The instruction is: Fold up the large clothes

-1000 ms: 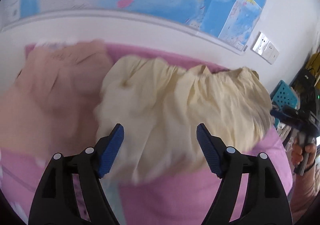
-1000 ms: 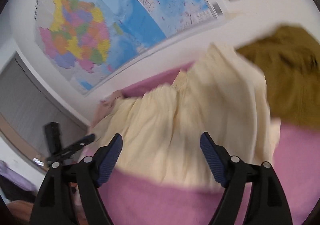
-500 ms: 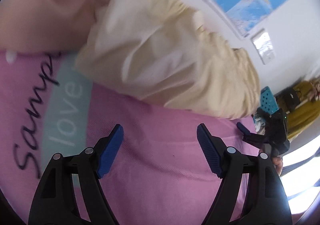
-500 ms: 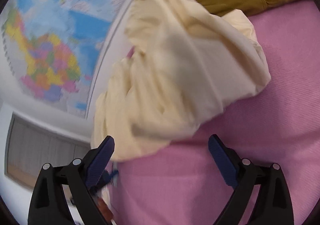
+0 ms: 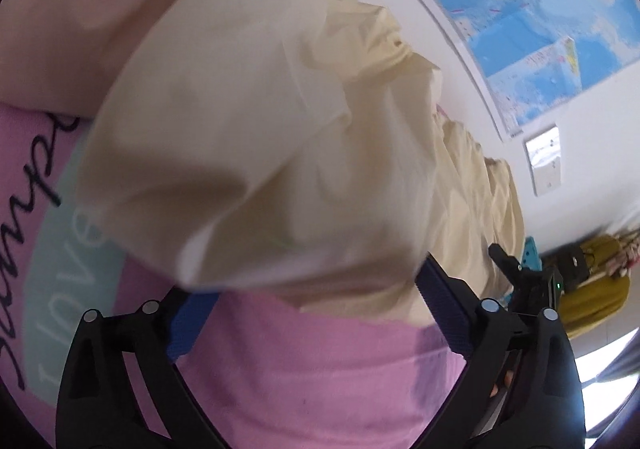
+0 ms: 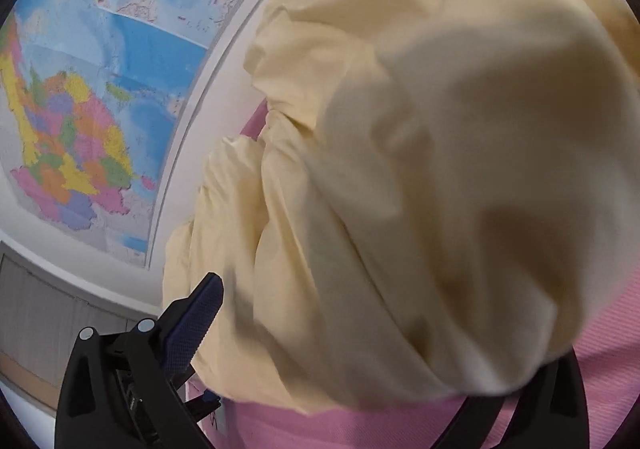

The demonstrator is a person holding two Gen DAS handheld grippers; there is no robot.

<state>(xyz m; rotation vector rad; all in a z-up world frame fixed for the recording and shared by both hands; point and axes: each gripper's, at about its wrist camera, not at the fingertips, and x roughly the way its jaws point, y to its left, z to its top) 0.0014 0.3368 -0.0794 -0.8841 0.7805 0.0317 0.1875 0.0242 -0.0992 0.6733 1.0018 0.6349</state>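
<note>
1. Left gripper point(image 5: 316, 313) has just been opening; its fingers point(image 5: 444, 313) stand wide, cream garment point(image 5: 260, 129) bulging between them at 12 o'clock, unpinched.
2. Garment lies on the pink surface point(image 5: 320, 377).
3. Right gripper point(image 6: 384, 333) has likewise been opening, fingers point(image 6: 192, 325) wide around the cloth.

Both wrist views look steeply down, very close over the shared cream garment point(image 5: 280, 129) point(image 6: 420, 169).

The pink cloth point(image 5: 304, 381) carries black script, partly hidden, reading roughly "Samp", with white "love" on its pale teal band point(image 5: 76, 249), while the wall map point(image 6: 120, 61) bears lettering too small to read.
</note>
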